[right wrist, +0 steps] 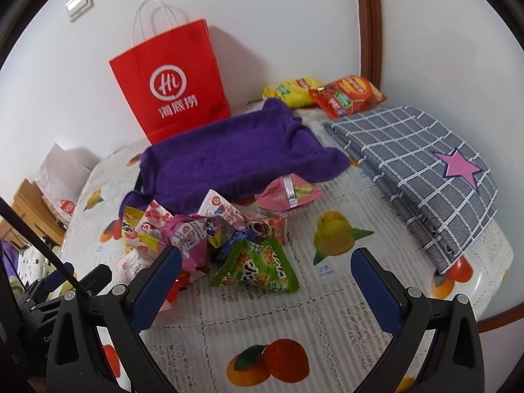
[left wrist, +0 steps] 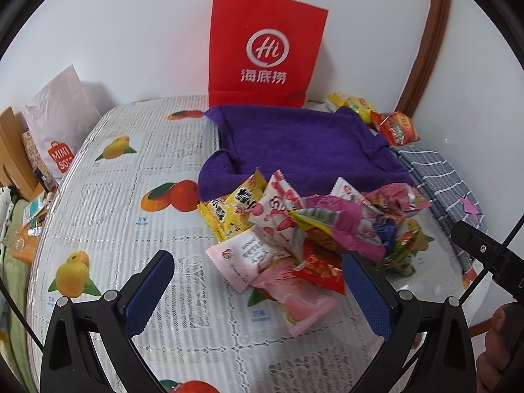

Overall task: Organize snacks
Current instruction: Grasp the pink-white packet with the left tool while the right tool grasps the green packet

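Note:
A heap of small snack packets (left wrist: 294,229) lies on the fruit-print tablecloth in front of a purple cloth tray (left wrist: 294,144). In the right wrist view the heap (right wrist: 209,235) includes a green packet (right wrist: 258,268) and a pink packet (right wrist: 288,193) by the purple tray (right wrist: 229,160). My left gripper (left wrist: 258,278) is open, its jaws astride the near pink packets (left wrist: 294,298). My right gripper (right wrist: 267,278) is open, just in front of the green packet. Both are empty.
A red paper bag (left wrist: 267,49) stands against the wall behind the tray. Yellow and red chip bags (right wrist: 327,95) lie at the back right. A folded grey checked cloth with a pink star (right wrist: 425,177) lies at the right. A white bag (left wrist: 59,124) stands off the table's left edge.

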